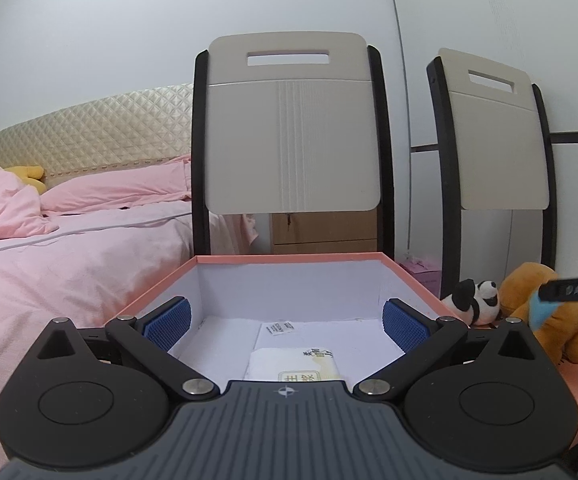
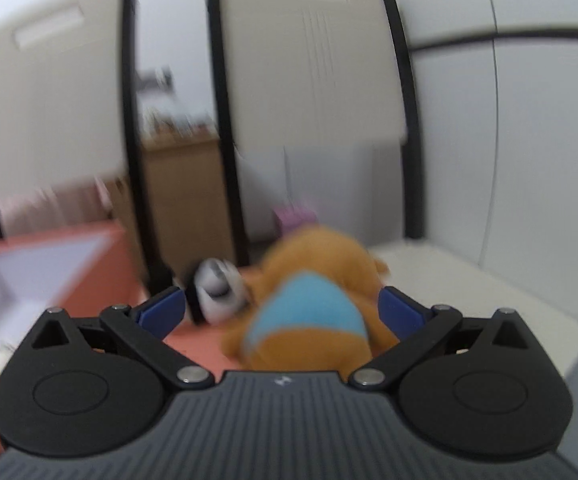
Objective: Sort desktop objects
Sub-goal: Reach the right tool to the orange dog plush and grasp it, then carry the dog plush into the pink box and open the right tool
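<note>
Plainly the right gripper (image 2: 283, 312) is the one placed for the next pick: its jaws stand wide apart with nothing clamped, and the orange plush toy (image 2: 309, 308) with the blue patch lies straight ahead, its body filling most of the gap between the blue pads (image 2: 399, 314), though the blur hides whether either pad touches it. Its bulk seems to run forward and slightly right, away from the camera, so a straight closing should catch it across the narrower width. Just to its left sits the small panda plush (image 2: 217, 290), close against it and near the left pad. The left gripper (image 1: 285, 322), also spread wide and holding nothing, hovers over the open pink-rimmed box (image 1: 289, 258), where white paper packets (image 1: 293, 362) lie on the floor. From there both toys lie off to the right, outside the box.
</note>
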{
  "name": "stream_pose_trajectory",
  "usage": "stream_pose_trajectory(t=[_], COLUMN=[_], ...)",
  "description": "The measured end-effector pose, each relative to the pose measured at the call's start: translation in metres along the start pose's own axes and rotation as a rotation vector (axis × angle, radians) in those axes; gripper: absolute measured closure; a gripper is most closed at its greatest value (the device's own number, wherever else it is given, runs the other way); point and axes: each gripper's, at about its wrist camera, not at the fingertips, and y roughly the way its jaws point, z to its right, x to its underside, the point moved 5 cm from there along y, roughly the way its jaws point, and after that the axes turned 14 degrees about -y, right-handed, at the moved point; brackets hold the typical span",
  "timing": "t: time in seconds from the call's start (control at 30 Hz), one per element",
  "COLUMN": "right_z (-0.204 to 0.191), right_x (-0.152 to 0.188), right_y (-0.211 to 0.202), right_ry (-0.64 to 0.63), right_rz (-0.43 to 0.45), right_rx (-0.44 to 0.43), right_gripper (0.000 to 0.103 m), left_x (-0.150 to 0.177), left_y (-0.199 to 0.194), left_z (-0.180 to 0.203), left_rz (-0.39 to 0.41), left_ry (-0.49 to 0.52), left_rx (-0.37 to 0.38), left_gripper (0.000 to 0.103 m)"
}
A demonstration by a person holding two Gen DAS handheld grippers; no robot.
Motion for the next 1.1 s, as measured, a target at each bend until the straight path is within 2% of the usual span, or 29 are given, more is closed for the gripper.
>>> stream_pose_trajectory(t=[0.13,0.3,0.47,0.67,0.83,1.1], right_z=[-0.001,-0.003,-0.003,-0.004,-0.019,-0.075], right_x=[0.007,0.014,0.013,0.003,-0.033,-0.125], right_y=[0.018,0.031,0.028,0.013,-0.003,-0.021], right_ry=[-0.064,-0.107,-0.110,-0.111,-0.131,-0.185], right_rz=[-0.082,-0.142,-0.143,-0.101,-0.004,0.107], right_rx=[0.027,0.005,0.011,0.075,0.059,-0.083], right_gripper=[0.002,0.024,0.034,0.036,0.038,0.039], left_x=[0.001,0.002,0.001,0.000,-0.003,-0.014], left_y=[0.001,0.003,0.002,-0.001,-0.003,-0.008], left_z=[0.000,-0.002,-0.003,-0.003,-0.005,-0.018], left_rz=[-0.008,-0.020,-0.015,0.013,0.018,0.049], left_ry=[-0.008,-0.024,-0.027,0.009,-0.001,-0.039], left_rx=[0.010,0.014,0.011,0.003,0.004,0.008], left_gripper=[0.000,0.000,0.000,0.000,0.000,0.000])
